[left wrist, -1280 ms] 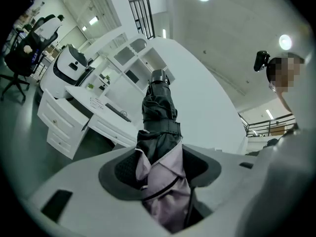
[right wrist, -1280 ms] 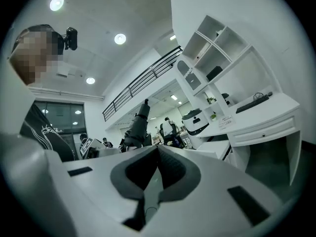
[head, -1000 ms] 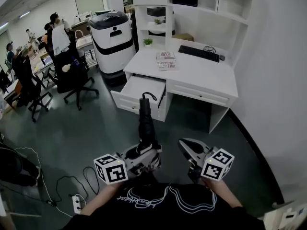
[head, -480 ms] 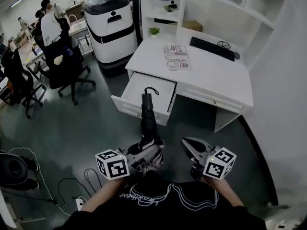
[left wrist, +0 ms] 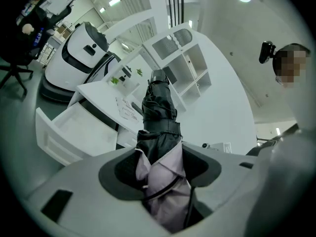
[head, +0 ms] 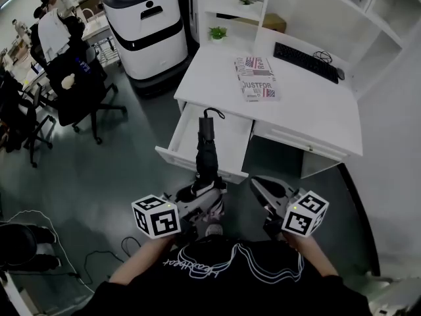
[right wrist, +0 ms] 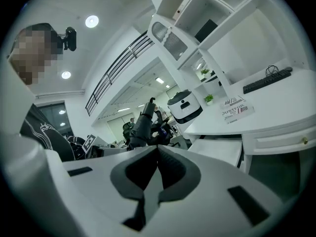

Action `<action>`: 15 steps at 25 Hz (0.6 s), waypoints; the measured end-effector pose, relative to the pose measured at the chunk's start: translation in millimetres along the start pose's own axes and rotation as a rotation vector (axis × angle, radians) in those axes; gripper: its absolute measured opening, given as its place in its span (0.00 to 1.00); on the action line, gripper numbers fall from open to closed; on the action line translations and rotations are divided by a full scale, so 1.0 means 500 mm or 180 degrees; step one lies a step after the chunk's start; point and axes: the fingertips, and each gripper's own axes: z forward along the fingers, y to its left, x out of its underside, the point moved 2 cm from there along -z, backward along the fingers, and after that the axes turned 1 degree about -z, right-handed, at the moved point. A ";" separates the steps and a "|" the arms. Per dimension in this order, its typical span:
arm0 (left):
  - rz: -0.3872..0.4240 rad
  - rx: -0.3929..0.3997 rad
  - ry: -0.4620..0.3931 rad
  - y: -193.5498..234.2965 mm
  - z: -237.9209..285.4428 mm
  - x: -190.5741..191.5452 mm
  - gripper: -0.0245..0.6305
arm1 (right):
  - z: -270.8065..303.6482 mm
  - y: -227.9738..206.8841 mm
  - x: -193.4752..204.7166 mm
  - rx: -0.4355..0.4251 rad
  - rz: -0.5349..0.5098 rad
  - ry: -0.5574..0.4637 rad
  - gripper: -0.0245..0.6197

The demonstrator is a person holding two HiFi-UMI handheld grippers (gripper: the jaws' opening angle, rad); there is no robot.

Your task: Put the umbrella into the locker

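Holding umbrella point(head: 206, 151); "JUSTFOR" booklet point(head: 257, 79) on desk point(head: 316, 107)

White surface point(head: 309, 104) carries a black keyboard point(head: 305, 62) at back right, a printed magazine point(head: 256, 79) mid-surface and a small potted plant point(head: 218, 33) at back left. White-and-black machine point(head: 146, 25) stands just left of it. Black office chairs point(head: 82, 87) further left, cable point(head: 39, 242) on the floor.

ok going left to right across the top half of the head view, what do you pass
black office chair → white and black machine → potted plant → booklets → keyboard
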 end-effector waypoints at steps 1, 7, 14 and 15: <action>0.0056 -0.0019 0.0029 0.011 0.004 -0.007 0.38 | 0.011 -0.006 -0.004 0.0010 -0.0009 0.0010 0.04; 0.0359 -0.0140 0.0157 0.054 0.016 -0.037 0.38 | 0.041 -0.032 -0.003 0.0072 0.0025 0.0023 0.04; 0.0835 -0.0399 0.0348 0.085 0.039 -0.068 0.38 | 0.054 -0.067 -0.022 0.0047 0.0058 -0.0046 0.04; 0.0891 -0.0423 0.0378 0.090 0.045 -0.073 0.38 | 0.057 -0.076 -0.026 0.0044 0.0067 -0.0060 0.04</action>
